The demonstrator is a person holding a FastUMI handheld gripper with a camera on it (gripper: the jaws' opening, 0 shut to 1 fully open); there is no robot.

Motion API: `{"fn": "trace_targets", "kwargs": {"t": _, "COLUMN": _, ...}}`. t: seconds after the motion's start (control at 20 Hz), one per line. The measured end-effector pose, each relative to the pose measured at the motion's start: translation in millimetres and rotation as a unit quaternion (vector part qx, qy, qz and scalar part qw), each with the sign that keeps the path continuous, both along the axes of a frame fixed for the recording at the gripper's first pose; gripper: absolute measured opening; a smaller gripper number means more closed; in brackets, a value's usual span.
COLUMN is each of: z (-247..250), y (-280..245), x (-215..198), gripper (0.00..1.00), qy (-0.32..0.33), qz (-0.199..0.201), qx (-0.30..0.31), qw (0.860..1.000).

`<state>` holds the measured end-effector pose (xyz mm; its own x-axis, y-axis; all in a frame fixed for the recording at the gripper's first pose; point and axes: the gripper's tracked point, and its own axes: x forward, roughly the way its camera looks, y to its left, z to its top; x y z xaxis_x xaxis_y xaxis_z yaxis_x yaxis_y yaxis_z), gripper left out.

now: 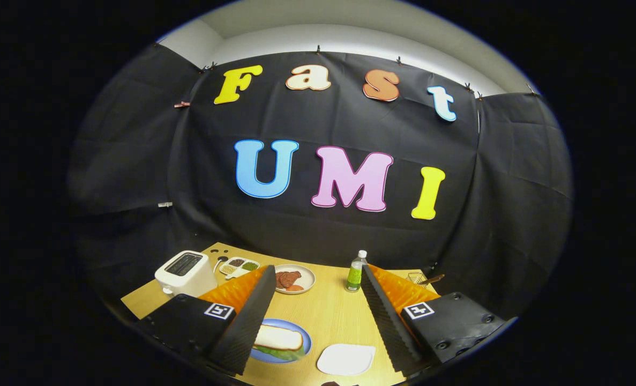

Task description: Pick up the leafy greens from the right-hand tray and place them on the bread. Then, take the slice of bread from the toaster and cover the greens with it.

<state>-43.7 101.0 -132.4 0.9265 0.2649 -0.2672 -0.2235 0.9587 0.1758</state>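
Note:
My gripper [317,271] hangs open above the wooden table [328,311], its fingers spread wide with nothing between them. Below the left finger [245,316] sits a blue plate [305,339]. On it lies a slice of bread [278,338], with leafy greens [284,353] showing from under its near edge. The finger hides the plate's left part. A white tray [346,358] lies bare just right of the plate. The white toaster [185,273] stands at the table's far left, beyond the left finger; its top slots look dark.
A plate with reddish meat slices [293,279] sits ahead between the fingers. A small divided dish of toppings [239,265] is by the toaster. A green bottle [355,272] stands near the right fingertip. A wire basket [417,277] is at the far right corner.

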Motion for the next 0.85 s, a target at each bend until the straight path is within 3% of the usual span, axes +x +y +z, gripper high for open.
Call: {"fn": "trace_targets", "kwargs": {"t": 0.85, "z": -15, "y": -10, "x": -5, "gripper": 0.98, "qy": 0.018, "qz": -0.005, "qx": 0.000, "qw": 1.000}}
